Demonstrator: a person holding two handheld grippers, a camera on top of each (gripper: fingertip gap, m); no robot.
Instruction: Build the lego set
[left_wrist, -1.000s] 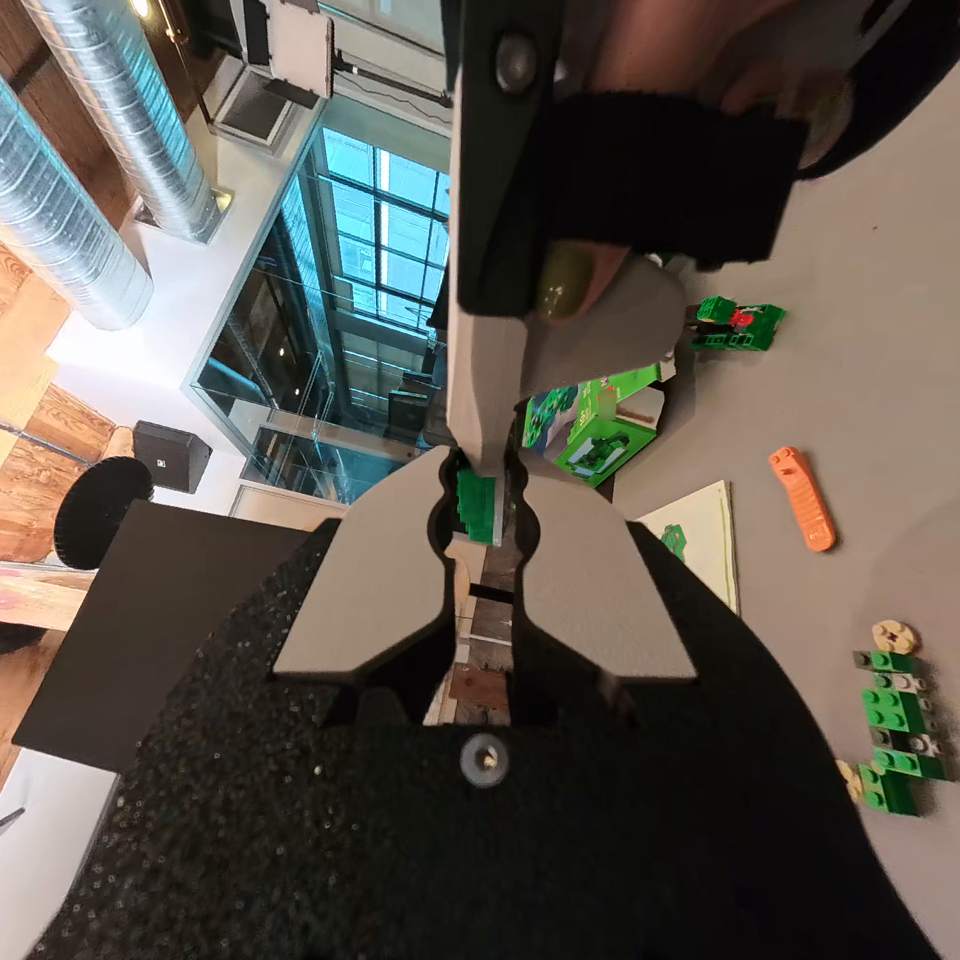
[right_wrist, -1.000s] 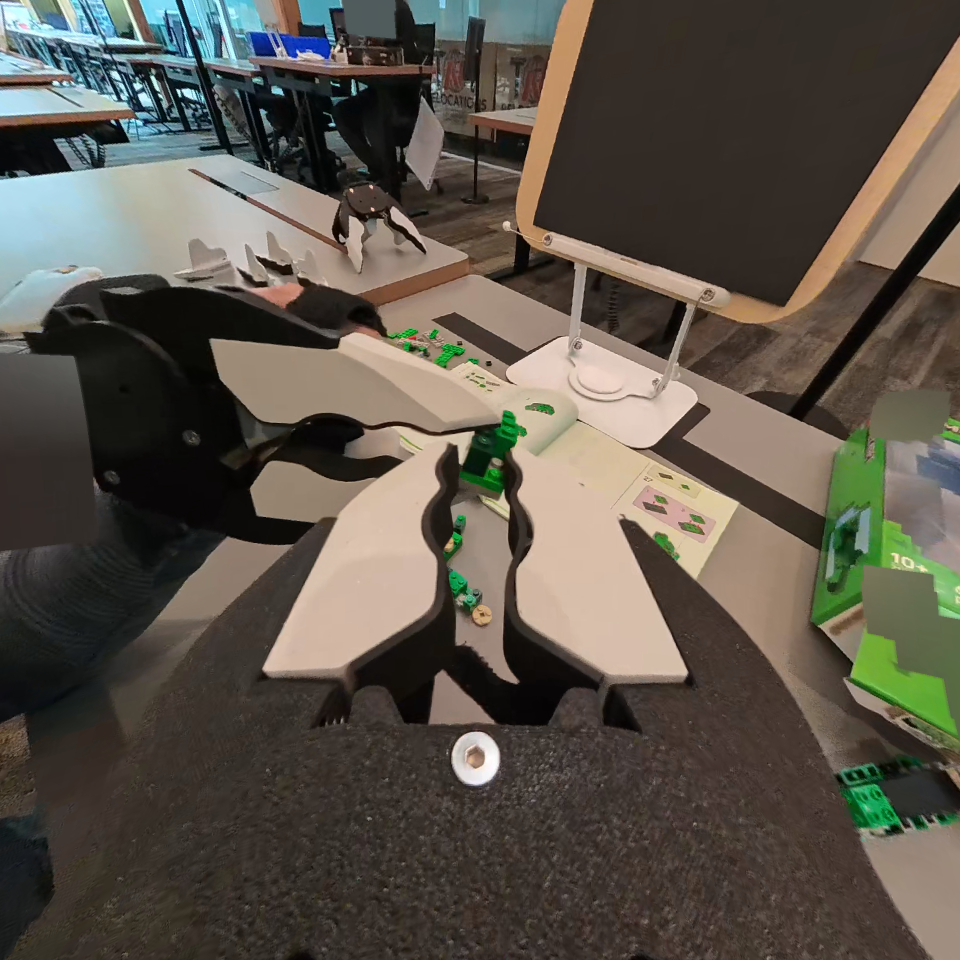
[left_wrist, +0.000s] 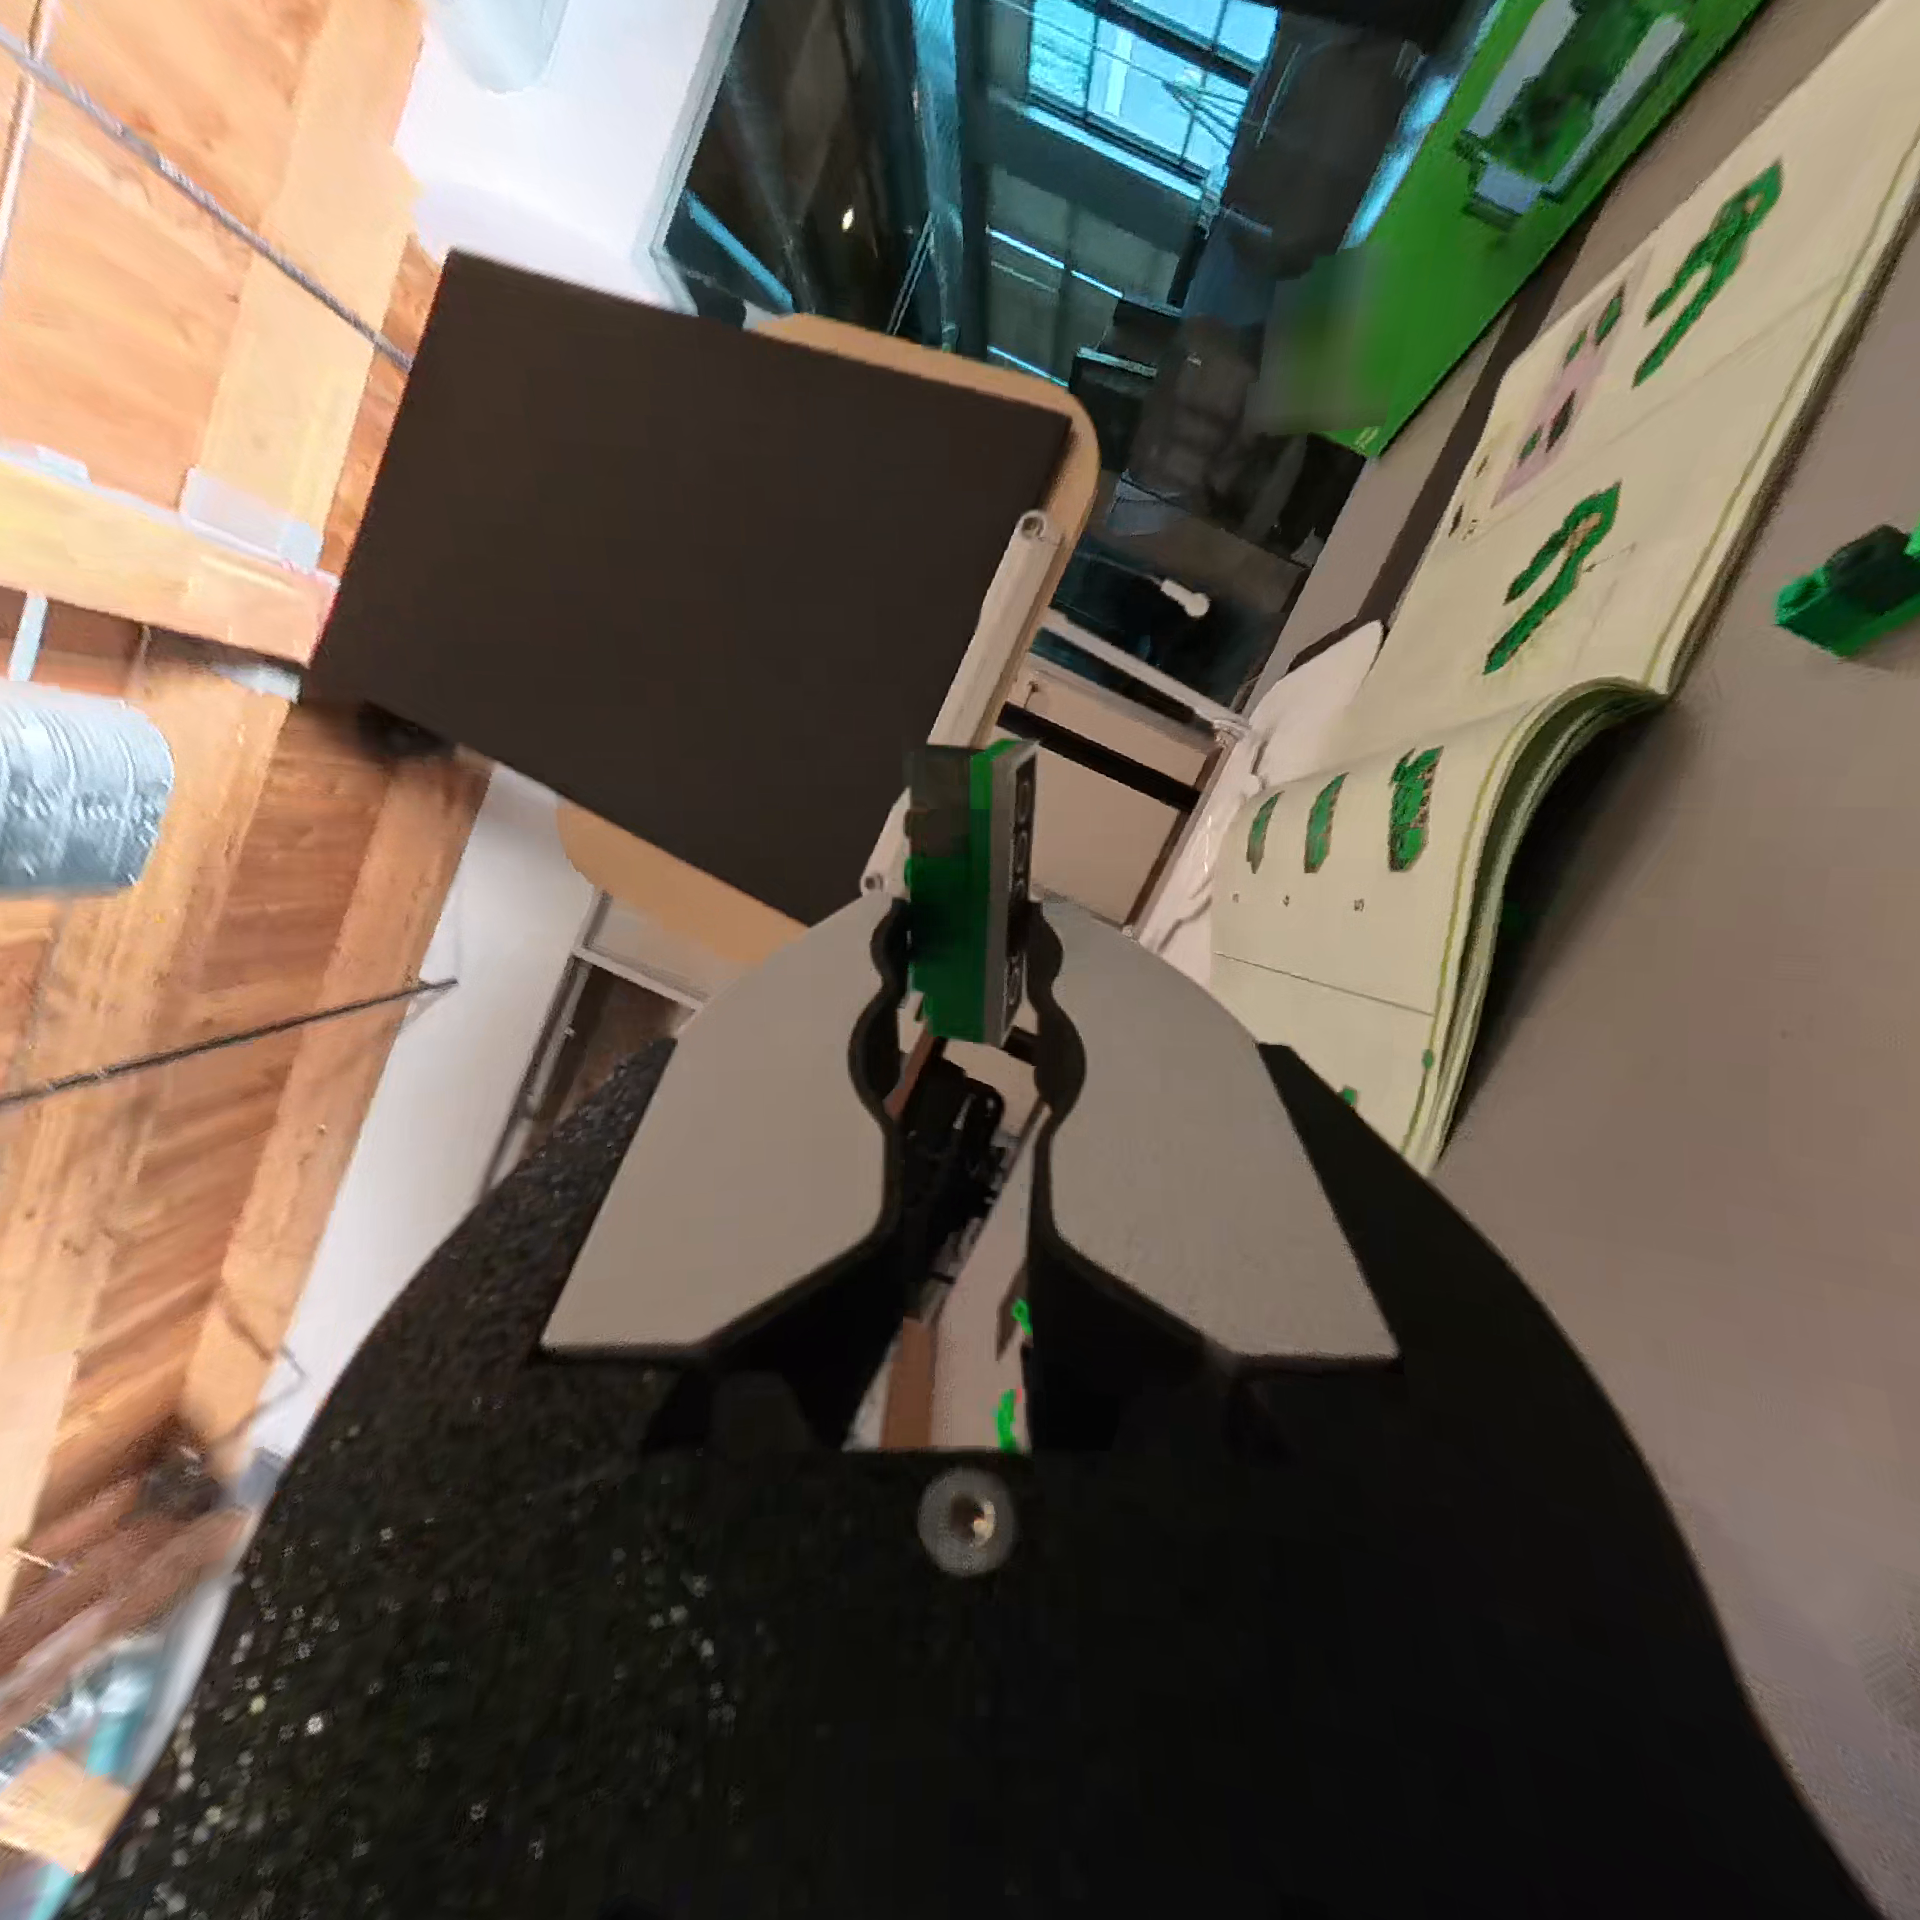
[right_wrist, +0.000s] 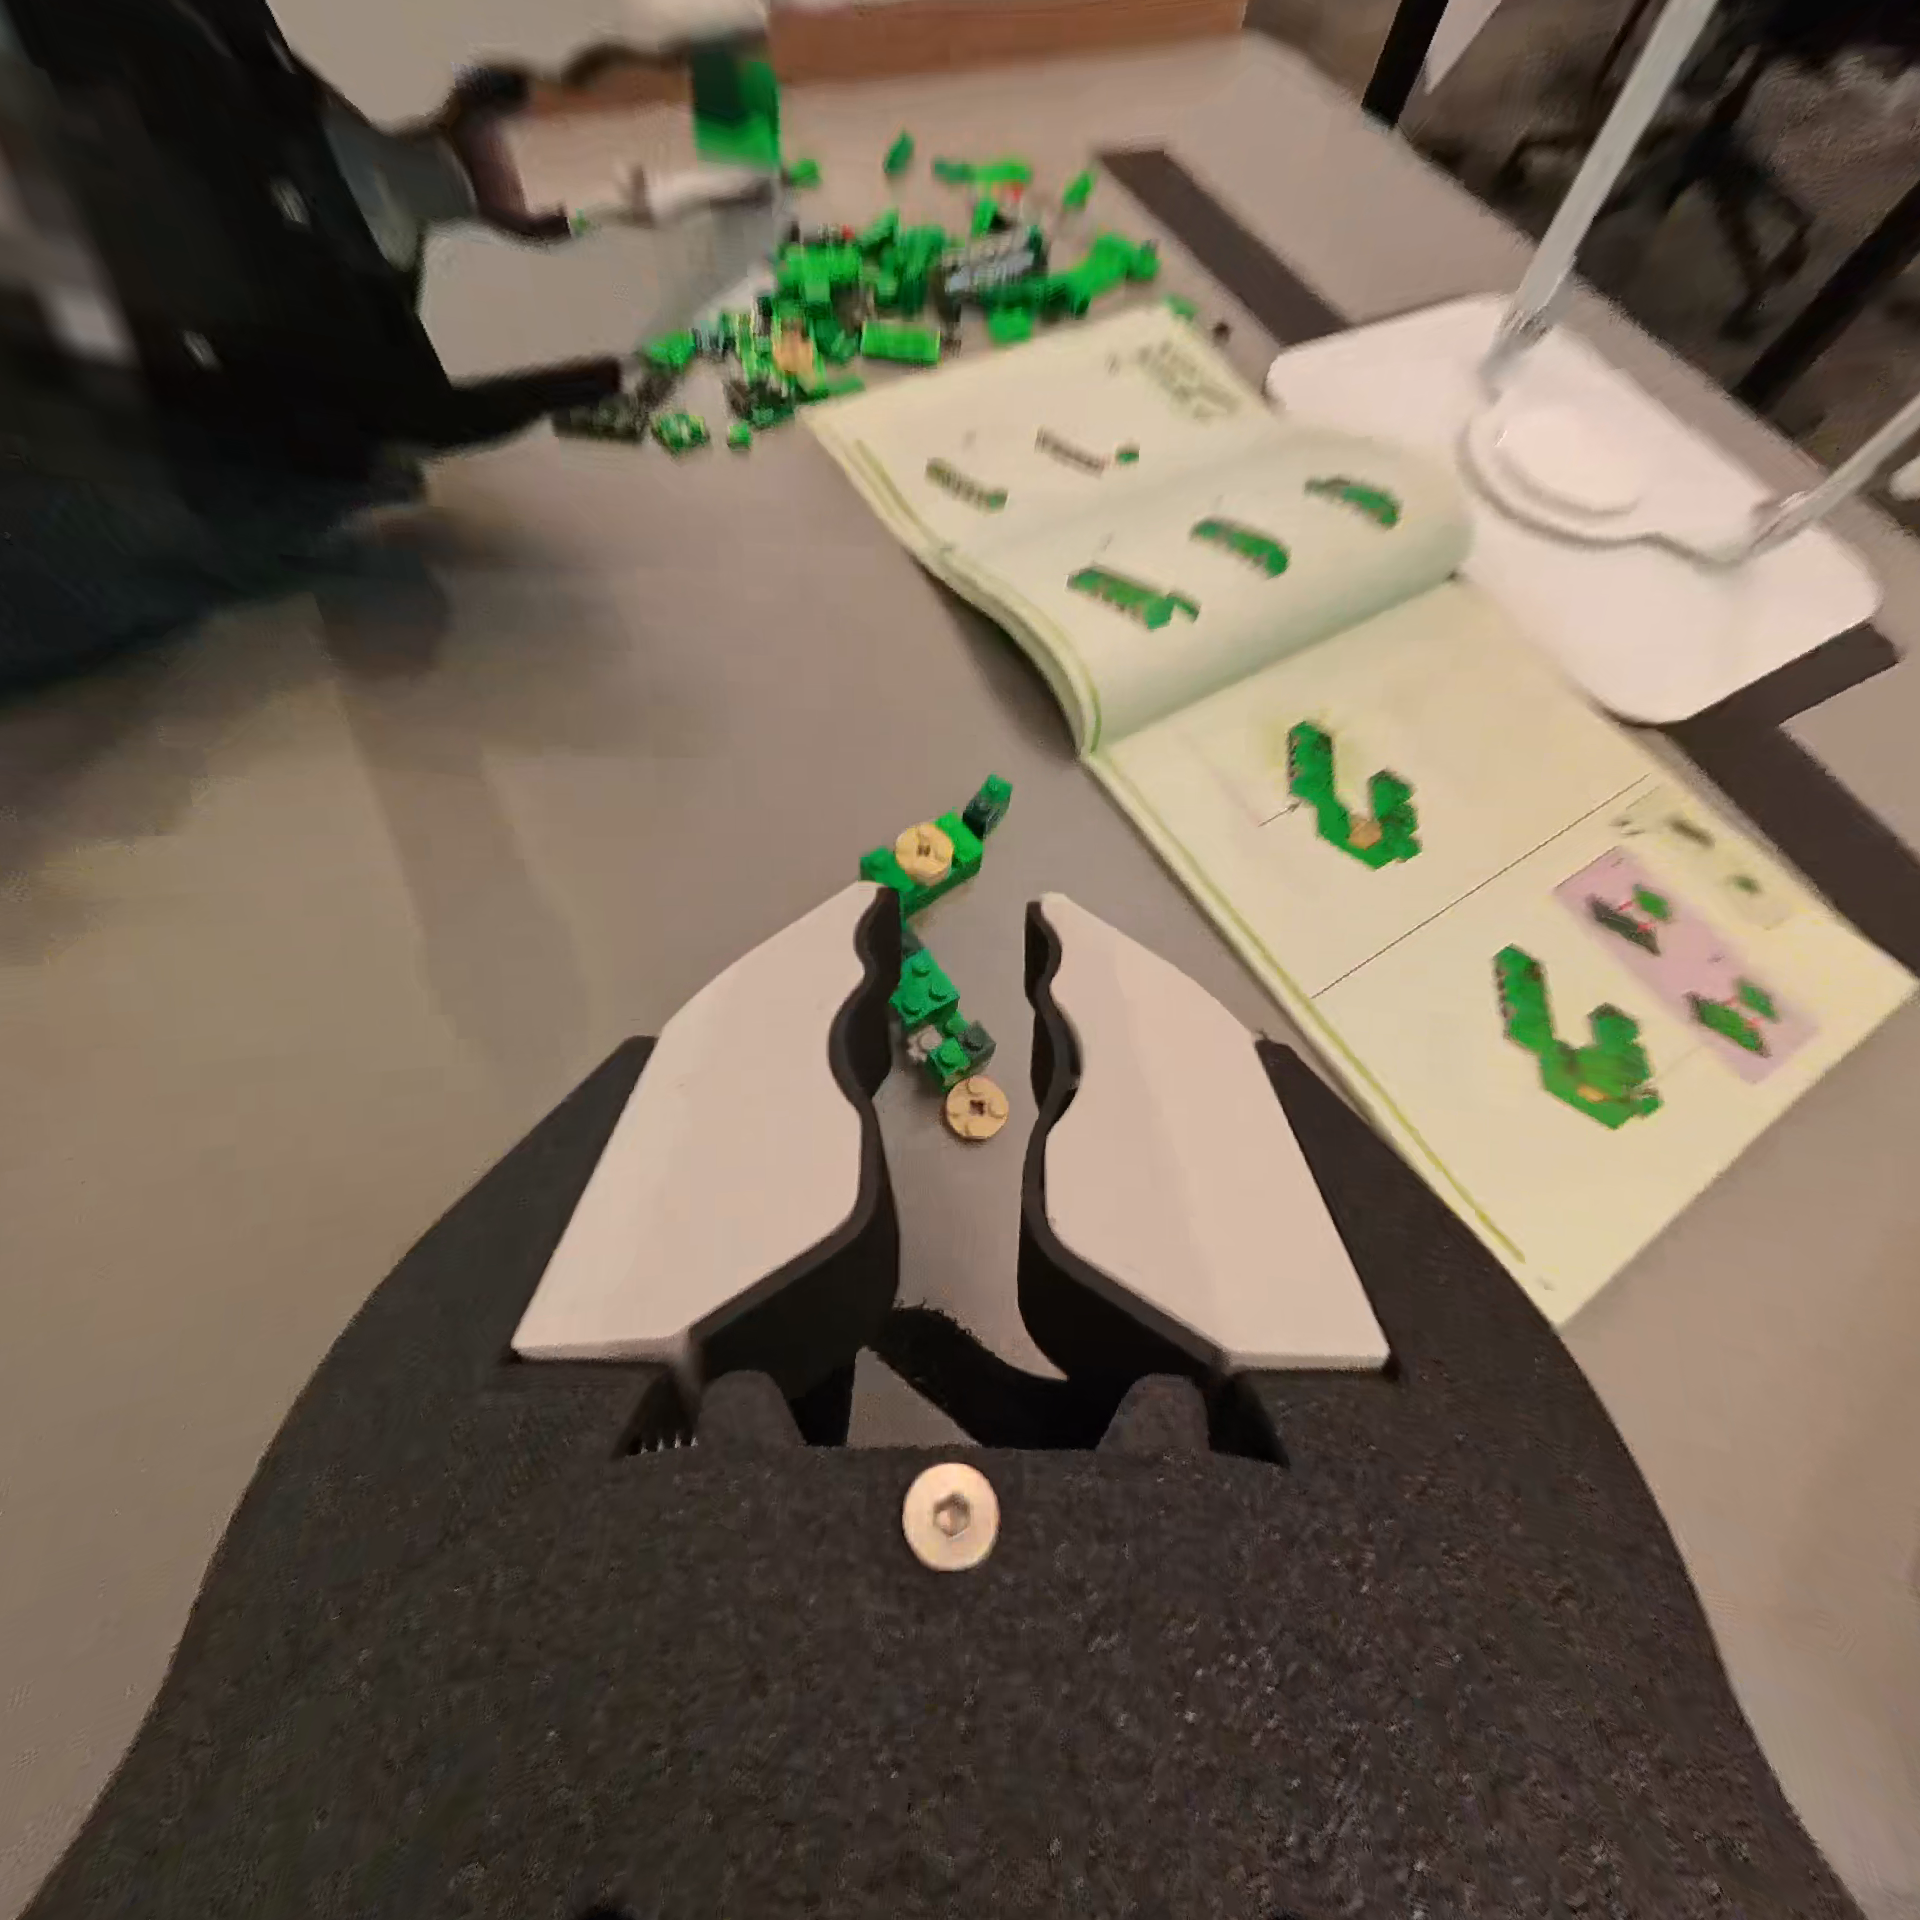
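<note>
My left gripper (left_wrist: 966, 925) is shut on a small green and grey lego piece (left_wrist: 971, 883) and holds it in the air, edge-on. My right gripper (right_wrist: 961, 904) is open and empty, low over a partly built green lego assembly (right_wrist: 920, 982) that lies on the grey table (right_wrist: 520, 831). One tan round piece (right_wrist: 925, 847) sits on the assembly and another (right_wrist: 975, 1110) lies at its near end. The left gripper shows blurred at the upper left of the right wrist view (right_wrist: 260, 260).
An open instruction booklet (right_wrist: 1351, 779) lies right of the assembly; it also shows in the left wrist view (left_wrist: 1558, 623). A pile of loose green bricks (right_wrist: 883, 281) lies farther back. A white stand base (right_wrist: 1621, 540) is at the right. A green box (left_wrist: 1558, 135) and a dark green brick (left_wrist: 1860, 603) are in the left wrist view. There is about 20 centimetres between the tips of the two grippers.
My right gripper has opened, left the green piece it pinched with the left gripper, and dropped over the assembly on the table. My left gripper has swung away, still holding its piece.
</note>
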